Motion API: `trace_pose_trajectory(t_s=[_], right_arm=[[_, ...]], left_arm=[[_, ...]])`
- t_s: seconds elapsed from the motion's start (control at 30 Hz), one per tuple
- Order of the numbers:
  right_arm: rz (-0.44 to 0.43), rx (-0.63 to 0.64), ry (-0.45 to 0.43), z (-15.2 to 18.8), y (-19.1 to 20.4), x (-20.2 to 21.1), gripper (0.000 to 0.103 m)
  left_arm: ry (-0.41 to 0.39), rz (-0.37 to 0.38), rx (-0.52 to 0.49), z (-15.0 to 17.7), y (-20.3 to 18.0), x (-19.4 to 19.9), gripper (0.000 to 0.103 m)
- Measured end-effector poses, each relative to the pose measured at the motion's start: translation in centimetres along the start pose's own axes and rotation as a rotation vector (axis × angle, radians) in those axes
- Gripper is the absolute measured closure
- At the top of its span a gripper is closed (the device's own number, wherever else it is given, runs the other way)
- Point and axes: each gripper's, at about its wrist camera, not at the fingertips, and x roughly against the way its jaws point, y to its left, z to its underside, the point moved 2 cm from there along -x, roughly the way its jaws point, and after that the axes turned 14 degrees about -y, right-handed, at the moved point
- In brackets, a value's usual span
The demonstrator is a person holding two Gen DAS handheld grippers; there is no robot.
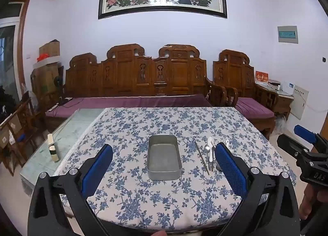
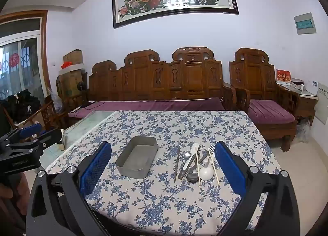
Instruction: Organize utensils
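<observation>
Two tools, left tool [image 1: 164, 166] and right tool [image 2: 162, 164], both spread wide and grasping nothing, poised short of the metal tray [image 2: 137, 157] on the floral-clothed surface [image 2: 164, 205]. Tray bare inside; just right of it, a crossed heap of utensils [image 2: 194, 162]: dark chopsticks [image 2: 176, 163] nearest the tray, then spoons, pale chopsticks, a fork [image 2: 211, 149], a white ladle-spoon [image 2: 206, 172]. Likely snags: dragging neighbours out of the tangle, thin chopsticks slipping from the pads, or nudging the light tray.
</observation>
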Motion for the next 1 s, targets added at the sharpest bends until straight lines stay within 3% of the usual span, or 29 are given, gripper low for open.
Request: trace_pose_trajectory(t_s=[1.0], right_arm=[[-0.001, -0.007, -0.007, 0.18, 0.01, 0.13, 0.002]], left_arm=[[-0.004, 0.004, -0.003, -0.07, -0.86, 0.07, 0.006]])
